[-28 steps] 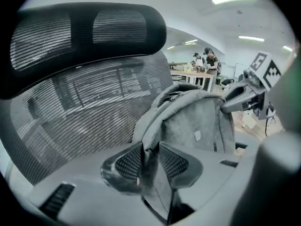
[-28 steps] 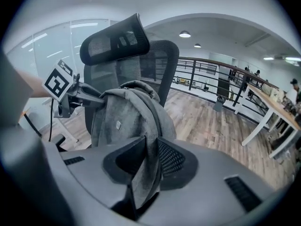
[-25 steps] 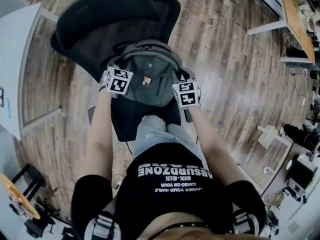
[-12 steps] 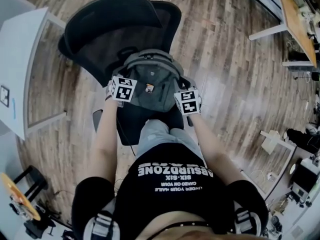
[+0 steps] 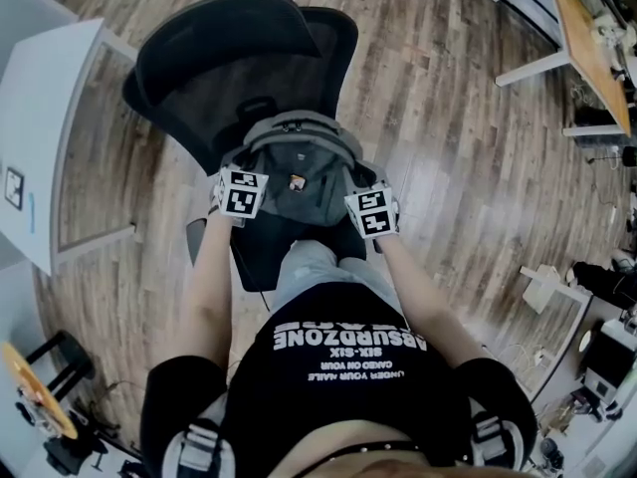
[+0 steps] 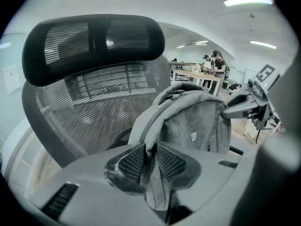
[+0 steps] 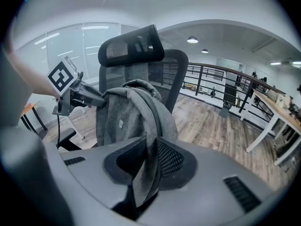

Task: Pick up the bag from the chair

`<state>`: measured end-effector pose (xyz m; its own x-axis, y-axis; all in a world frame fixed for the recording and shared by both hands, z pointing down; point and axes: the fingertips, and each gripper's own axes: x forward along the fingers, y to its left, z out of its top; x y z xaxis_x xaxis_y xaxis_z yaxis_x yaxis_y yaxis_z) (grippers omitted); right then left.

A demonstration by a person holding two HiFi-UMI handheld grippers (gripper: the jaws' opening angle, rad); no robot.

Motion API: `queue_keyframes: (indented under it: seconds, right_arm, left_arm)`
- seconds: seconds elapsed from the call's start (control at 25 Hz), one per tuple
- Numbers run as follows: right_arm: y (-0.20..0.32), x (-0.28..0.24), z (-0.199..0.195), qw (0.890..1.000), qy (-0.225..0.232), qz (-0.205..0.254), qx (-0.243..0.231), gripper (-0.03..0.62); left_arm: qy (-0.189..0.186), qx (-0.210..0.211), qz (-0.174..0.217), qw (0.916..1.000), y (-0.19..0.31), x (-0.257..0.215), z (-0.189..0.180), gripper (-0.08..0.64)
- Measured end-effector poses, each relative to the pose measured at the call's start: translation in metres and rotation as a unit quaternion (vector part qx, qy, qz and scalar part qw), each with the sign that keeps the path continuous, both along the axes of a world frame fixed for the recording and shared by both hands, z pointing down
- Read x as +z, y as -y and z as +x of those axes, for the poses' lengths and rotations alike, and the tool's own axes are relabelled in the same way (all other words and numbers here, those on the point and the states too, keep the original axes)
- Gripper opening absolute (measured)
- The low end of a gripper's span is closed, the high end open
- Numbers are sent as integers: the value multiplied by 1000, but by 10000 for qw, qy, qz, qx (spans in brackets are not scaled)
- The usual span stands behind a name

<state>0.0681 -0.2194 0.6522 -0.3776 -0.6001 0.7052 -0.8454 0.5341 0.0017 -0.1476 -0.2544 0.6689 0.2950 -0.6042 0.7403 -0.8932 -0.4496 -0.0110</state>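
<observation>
A grey backpack (image 5: 297, 162) stands upright on the seat of a black mesh office chair (image 5: 224, 63), its front pocket toward me. My left gripper (image 5: 239, 172) is at the bag's left side and my right gripper (image 5: 361, 185) at its right side. In the left gripper view the left gripper (image 6: 150, 155) has just been closing and is shut on a grey strap (image 6: 154, 185) of the bag (image 6: 193, 121). In the right gripper view the right gripper (image 7: 149, 160) has also been closing and pinches a strap (image 7: 143, 182) that hangs from the bag (image 7: 124, 119).
The chair's headrest (image 6: 94, 44) and mesh back rise right behind the bag. A white table (image 5: 45, 127) stands at the left and wooden desks (image 5: 587, 38) at the far right. A dark railing (image 7: 211, 84) runs behind. People stand at a far desk (image 6: 216, 65).
Both grippers, with the bag between them, have come a little toward me, away from the chair's back. The chair has stayed put.
</observation>
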Motion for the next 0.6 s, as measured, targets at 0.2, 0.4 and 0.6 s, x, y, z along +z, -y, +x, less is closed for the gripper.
queue_keyframes:
  seconds: [0.2,0.4,0.6]
  right_arm:
    - [-6,-2,-4,9998,171,-98,-13,78]
    - [-13,-5,-9,9997,242,-8,-58,78]
    - [-27,-7,-12,9996,249,29,-94,78]
  left_arm:
    - [-115,-193,-3,9997,-11,-5,-6,86]
    - [-210,-402,3,9990,-23,-7,-11,87]
    - [-272,-530,18,9982,-35,-9,-15,87]
